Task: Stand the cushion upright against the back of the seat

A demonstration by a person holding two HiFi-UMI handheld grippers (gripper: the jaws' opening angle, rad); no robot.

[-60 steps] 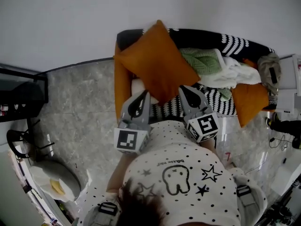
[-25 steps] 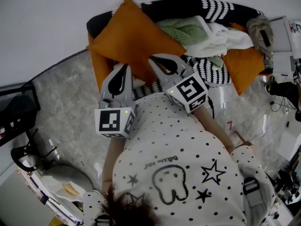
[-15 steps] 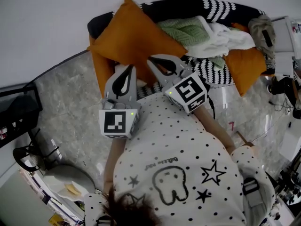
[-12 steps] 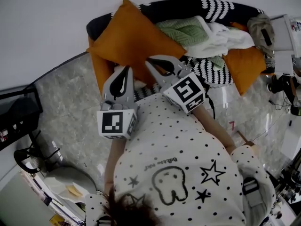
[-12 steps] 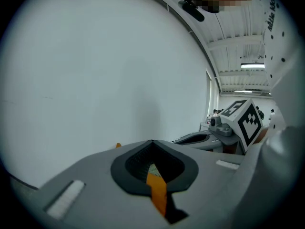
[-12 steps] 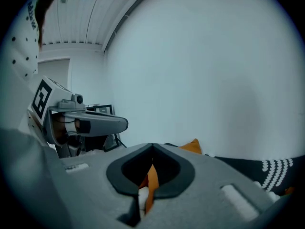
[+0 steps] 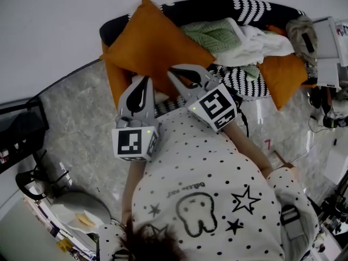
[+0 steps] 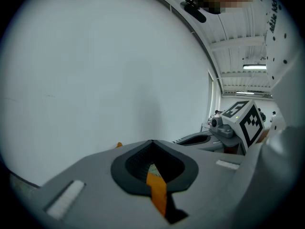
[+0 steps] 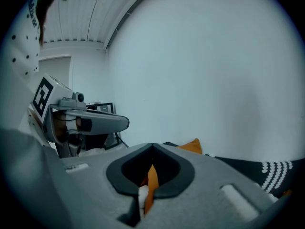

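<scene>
Both claws are clamped shut on the orange cushion [image 7: 155, 45]. The left claw [image 7: 141, 83] pinches its lower edge, and the right claw [image 7: 176, 72] grips the fabric just beside it. The cushion stands diamond-wise on a corner, leaning against the dark back of the sofa [image 7: 212, 5] at its left end, next to heaped blankets [image 7: 228, 39].

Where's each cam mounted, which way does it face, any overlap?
Head view: on the head, steeply down at the cushion; shirt, both grippers show.
Left gripper view: on the left gripper, along its jaws toward the wall; right gripper visible right.
Right gripper view: mirror; left gripper visible left.
Shared: orange cushion fabric pinched in both.
</scene>
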